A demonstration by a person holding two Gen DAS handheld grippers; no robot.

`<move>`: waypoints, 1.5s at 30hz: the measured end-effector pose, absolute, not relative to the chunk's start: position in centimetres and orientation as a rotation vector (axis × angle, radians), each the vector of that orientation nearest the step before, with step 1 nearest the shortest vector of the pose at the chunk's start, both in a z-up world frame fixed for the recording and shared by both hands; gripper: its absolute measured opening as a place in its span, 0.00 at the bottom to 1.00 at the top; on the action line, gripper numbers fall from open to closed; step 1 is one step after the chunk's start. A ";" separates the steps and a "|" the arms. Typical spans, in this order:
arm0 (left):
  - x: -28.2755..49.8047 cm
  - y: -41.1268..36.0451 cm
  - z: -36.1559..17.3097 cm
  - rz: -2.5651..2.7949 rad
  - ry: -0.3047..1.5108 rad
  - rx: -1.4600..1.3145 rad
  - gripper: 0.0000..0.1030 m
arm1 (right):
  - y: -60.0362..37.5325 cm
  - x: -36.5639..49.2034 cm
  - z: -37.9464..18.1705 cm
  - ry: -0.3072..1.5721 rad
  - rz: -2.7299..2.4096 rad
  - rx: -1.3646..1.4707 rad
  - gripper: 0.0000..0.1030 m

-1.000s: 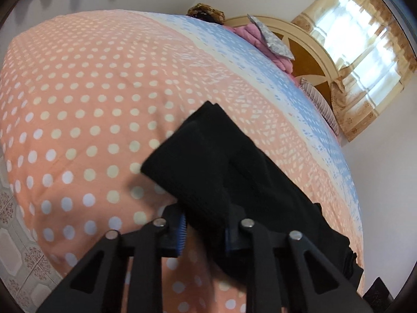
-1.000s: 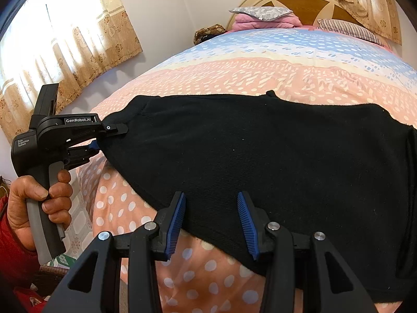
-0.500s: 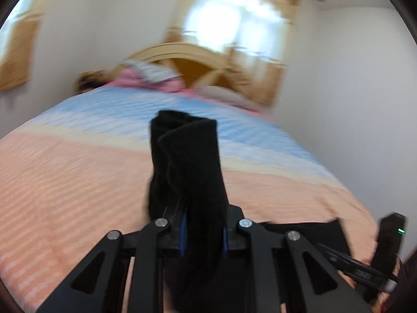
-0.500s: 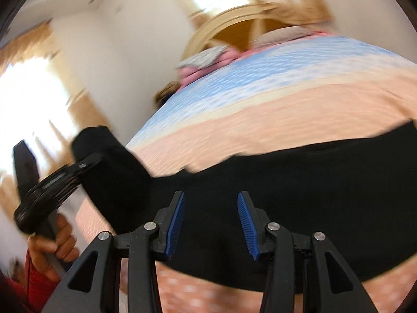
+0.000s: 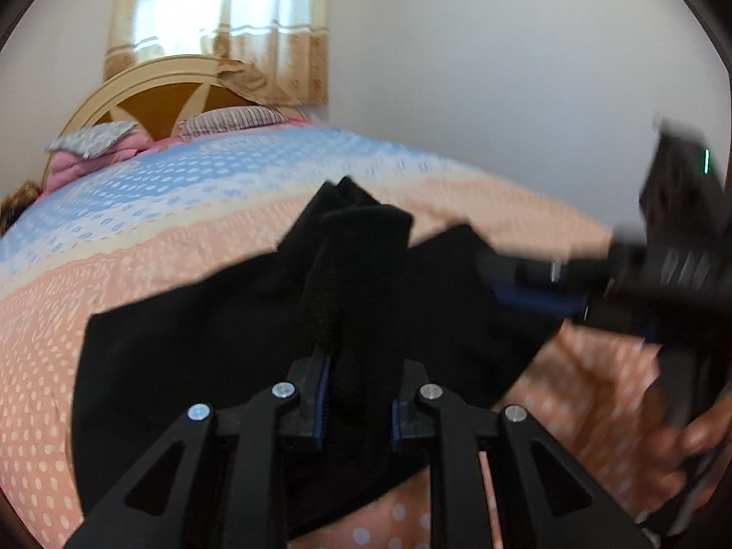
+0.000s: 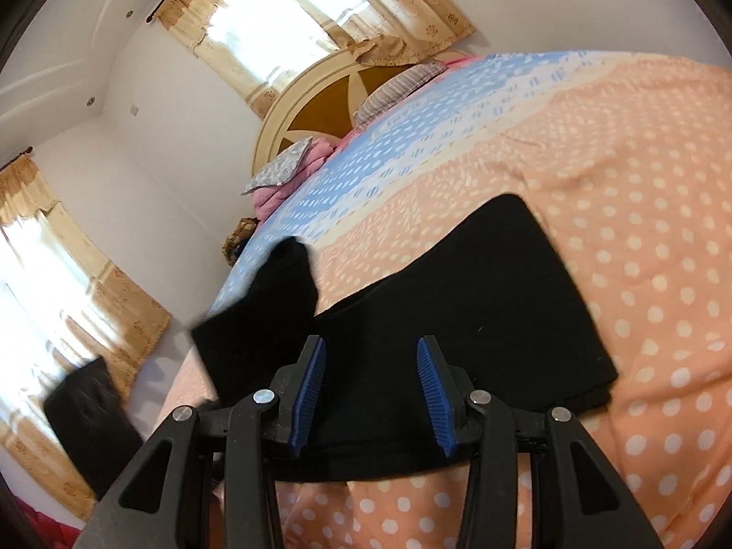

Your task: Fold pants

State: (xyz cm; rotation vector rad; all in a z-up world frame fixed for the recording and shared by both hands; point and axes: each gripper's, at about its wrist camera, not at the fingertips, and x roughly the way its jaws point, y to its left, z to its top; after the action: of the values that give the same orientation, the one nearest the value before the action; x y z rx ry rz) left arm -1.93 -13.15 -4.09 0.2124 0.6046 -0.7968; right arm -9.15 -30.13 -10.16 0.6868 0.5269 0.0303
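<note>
Black pants (image 5: 206, 366) lie across the peach dotted bedspread (image 5: 91, 283). My left gripper (image 5: 361, 379) is shut on a bunched end of the pants, which it holds up above the rest of the fabric. In the right wrist view that raised end (image 6: 283, 288) stands up at the left over the flat part of the pants (image 6: 480, 311). My right gripper (image 6: 370, 366) hovers at the near edge of the pants with its blue pads apart, and fabric shows through the gap. In the left wrist view the right gripper (image 5: 535, 293) is blurred and reaches the far corner of the pants.
A hand (image 5: 686, 434) holds the right gripper at the bed's right side. At the far end stand a wooden headboard (image 5: 155, 100) and pillows (image 5: 228, 119), with folded pink bedding (image 5: 91, 155) beside them. A white wall lies to the right and curtained windows (image 6: 283, 27) lie behind.
My left gripper has carried its end of the pants up and across over the rest of the fabric, toward the right gripper. Both views have rolled. The right gripper's pads have kept the same gap.
</note>
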 end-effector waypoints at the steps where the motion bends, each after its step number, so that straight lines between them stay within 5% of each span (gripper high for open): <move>1: -2.4 -13.6 -4.2 -0.792 0.604 0.241 0.21 | -30.1 -9.1 -10.3 0.525 0.052 0.702 0.43; 4: -3.5 -13.9 -4.4 -0.793 0.595 0.294 0.27 | -30.2 -8.8 -10.6 0.521 0.117 0.781 0.45; 5: -3.5 -13.7 -4.0 -0.811 0.599 0.294 0.29 | -30.3 -8.7 -10.7 0.522 0.133 0.802 0.55; 7: -3.6 -13.6 -3.8 -0.838 0.618 0.299 0.57 | -30.4 -8.7 -10.5 0.521 0.149 0.833 0.67; 9: -4.1 -13.1 -3.6 -0.846 0.619 0.314 0.74 | -30.6 -8.3 -10.2 0.512 0.182 0.861 0.68; 24: 0.5 -1.5 -0.7 -0.561 0.628 0.097 0.76 | -25.8 -3.6 -11.8 0.628 0.100 0.640 0.68; 27: 1.6 -0.7 -1.2 -0.517 0.657 0.056 0.76 | -24.6 -3.4 -11.7 0.664 0.039 0.531 0.41; 32: 1.9 -0.3 -1.8 -0.503 0.687 0.019 0.76 | -23.1 -3.5 -11.0 0.668 -0.008 0.400 0.24; 45: 3.8 -1.8 -1.3 -0.512 0.688 0.025 0.76 | -31.1 -7.7 -5.9 0.598 -0.011 0.335 0.21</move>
State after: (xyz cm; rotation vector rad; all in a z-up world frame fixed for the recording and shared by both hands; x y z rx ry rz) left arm 3.83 -1.76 -1.26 0.0247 0.6875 -0.5123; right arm -7.66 -31.13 -5.91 0.3353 0.5978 -0.0107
